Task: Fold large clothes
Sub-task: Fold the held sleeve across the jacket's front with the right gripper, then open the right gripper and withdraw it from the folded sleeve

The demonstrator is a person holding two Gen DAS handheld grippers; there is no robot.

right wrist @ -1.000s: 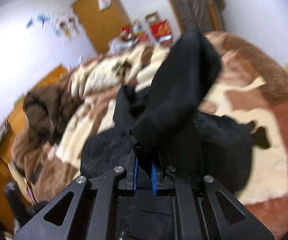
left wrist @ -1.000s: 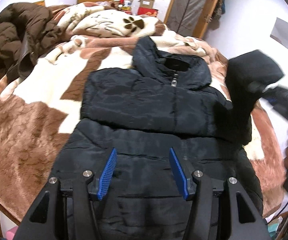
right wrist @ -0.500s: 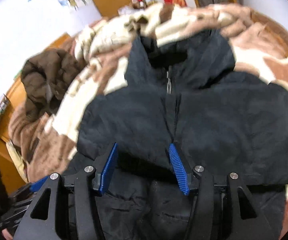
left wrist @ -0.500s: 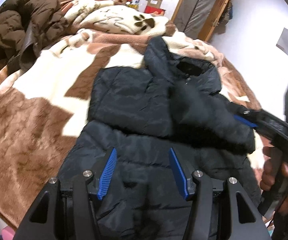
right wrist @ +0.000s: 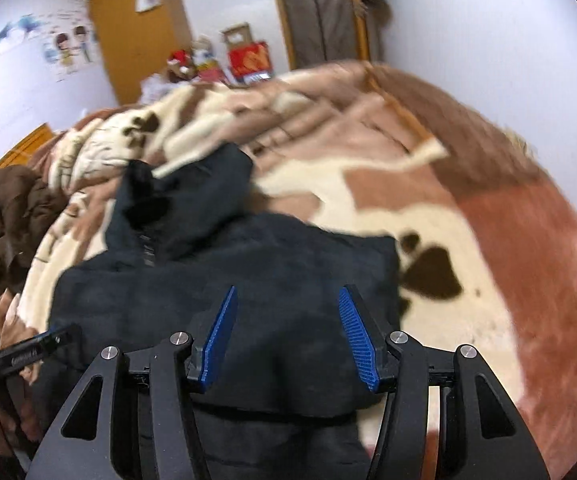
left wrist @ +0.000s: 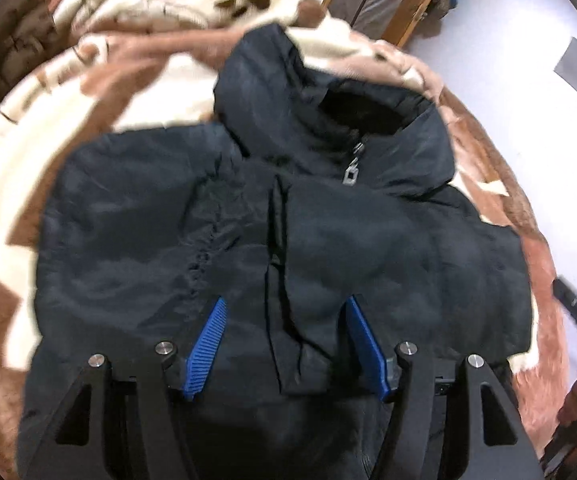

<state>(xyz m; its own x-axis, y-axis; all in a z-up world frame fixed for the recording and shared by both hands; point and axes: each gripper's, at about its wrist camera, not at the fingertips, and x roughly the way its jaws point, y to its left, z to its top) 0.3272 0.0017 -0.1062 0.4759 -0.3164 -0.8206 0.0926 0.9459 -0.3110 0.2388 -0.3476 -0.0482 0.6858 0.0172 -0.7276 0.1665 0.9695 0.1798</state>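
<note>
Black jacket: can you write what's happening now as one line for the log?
black jacket: both sleeves folded across front, flat on blanket | left hand-held gripper: open, empty | right hand-held gripper: open, empty

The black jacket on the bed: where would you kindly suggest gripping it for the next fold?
Probably the black jacket at its bottom hem nearest the camera, approached from below: both sleeves lie folded across the chest, so the hem is the remaining free edge.
</note>
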